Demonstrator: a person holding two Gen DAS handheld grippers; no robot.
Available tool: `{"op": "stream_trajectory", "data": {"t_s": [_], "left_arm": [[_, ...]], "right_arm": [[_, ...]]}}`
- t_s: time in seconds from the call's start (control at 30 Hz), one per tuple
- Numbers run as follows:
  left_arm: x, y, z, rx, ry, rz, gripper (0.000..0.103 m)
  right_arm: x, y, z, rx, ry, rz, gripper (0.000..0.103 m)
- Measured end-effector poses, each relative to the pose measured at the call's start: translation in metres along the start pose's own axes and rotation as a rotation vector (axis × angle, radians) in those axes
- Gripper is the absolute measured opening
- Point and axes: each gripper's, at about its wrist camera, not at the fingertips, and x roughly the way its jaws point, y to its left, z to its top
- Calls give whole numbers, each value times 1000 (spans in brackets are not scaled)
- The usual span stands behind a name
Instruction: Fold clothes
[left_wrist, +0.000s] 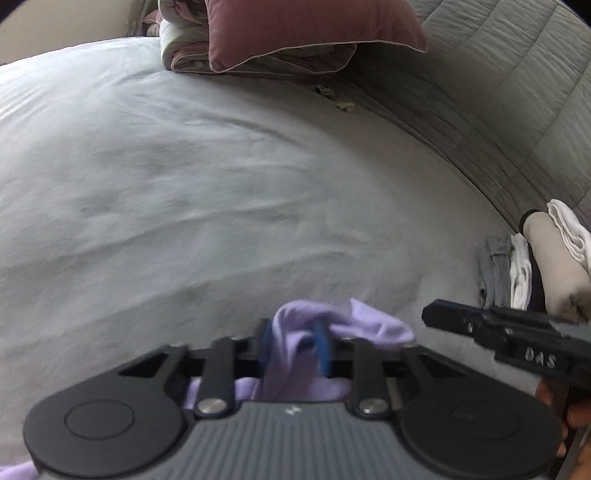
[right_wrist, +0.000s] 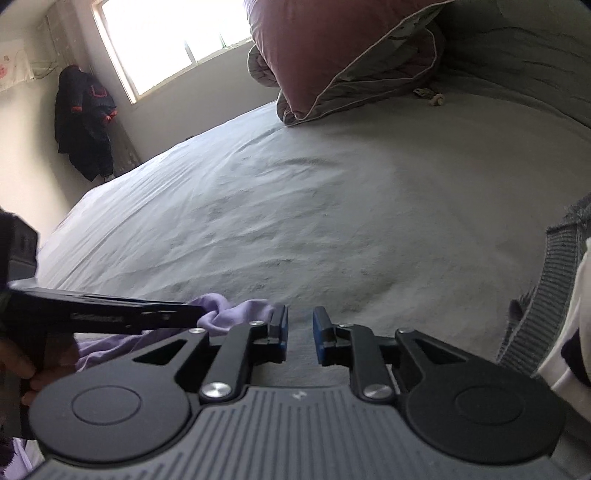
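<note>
Left wrist | lilac garment (left_wrist: 295, 350) clamped in left hand-held gripper (left_wrist: 295, 343)

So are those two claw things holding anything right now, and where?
The left gripper pinches a bunched fold of the lilac garment. The right gripper is open, holding nothing.

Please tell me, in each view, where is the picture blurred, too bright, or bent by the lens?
Left wrist view: the bed sheet is smeared by blur, and the lilac garment in the left claw is soft. Right wrist view: the window is blown out white, the bed edge curves from fisheye distortion, and the open right claw looks sharper.
</note>
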Motion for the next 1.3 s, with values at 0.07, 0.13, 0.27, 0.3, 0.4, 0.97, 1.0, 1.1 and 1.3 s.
{"op": "stream_trajectory", "data": {"t_s": [0.07,0.13,0.27,0.3,0.4,0.97,1.0,1.1,1.3], "left_arm": [[-5,-3,3,-22,-28,3,4],[-16,-11,5,1,-87,33,3],[-44,-26,10,50,-197,94,3],[-50,-30,11,61,-219,105,3],[-68,-43,11,93,-258,105,4],[-57,-95,-104,378,73,-145,4],[-59,-97,-106,396,80,-159,6],[-70,-94,-104,419,62,-177,18],[-81,-69,-76,324,-25,-83,34]], "right_arm": [[1,-1,0,2,-4,-1,32],[2,-1,0,0,-7,-1,32],[1,-4,1,17,-27,-7,32],[1,-5,1,21,-32,-14,32],[-2,-8,2,32,-53,-43,32],[-2,-13,1,37,-23,-5,33],[0,-12,1,32,-12,15,34],[4,-6,-2,-2,25,58,41],[2,5,-10,-125,71,51,41]]}}
